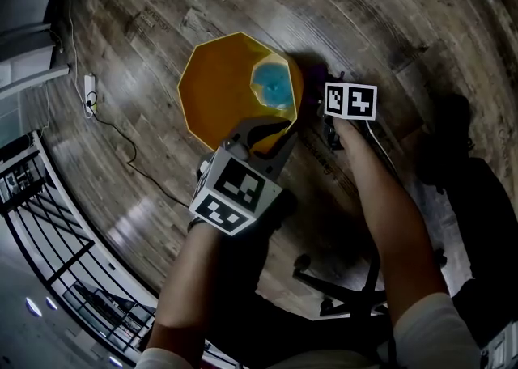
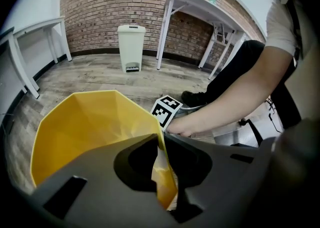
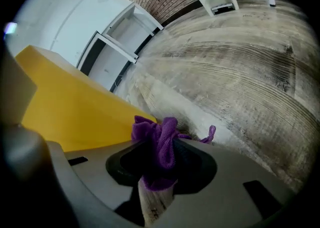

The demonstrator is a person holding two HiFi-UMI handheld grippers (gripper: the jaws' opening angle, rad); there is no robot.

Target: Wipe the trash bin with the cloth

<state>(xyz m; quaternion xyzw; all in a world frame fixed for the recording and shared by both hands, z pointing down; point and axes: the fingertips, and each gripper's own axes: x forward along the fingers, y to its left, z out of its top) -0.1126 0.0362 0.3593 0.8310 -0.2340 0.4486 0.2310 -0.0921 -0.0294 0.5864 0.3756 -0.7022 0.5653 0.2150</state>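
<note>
A yellow faceted trash bin [image 1: 227, 88] stands on the wood floor, with a blue patch [image 1: 272, 84] at its bottom. My left gripper [image 1: 271, 129] is shut on the bin's near rim; in the left gripper view the yellow wall [image 2: 90, 122] runs between the jaws of that gripper [image 2: 161, 144]. My right gripper [image 1: 324, 120] hangs low outside the bin's right side. It is shut on a bunched purple cloth [image 3: 159, 144], which sits close against the bin's outer wall [image 3: 75, 107]. The right gripper's marker cube [image 2: 166, 109] shows beyond the rim.
A white pedal bin [image 2: 131, 47] stands by the brick wall, with white tables [image 2: 200, 7] on both sides. A power strip [image 1: 89, 92] and its cable lie on the floor at left. An office chair base [image 1: 340, 286] is near my legs.
</note>
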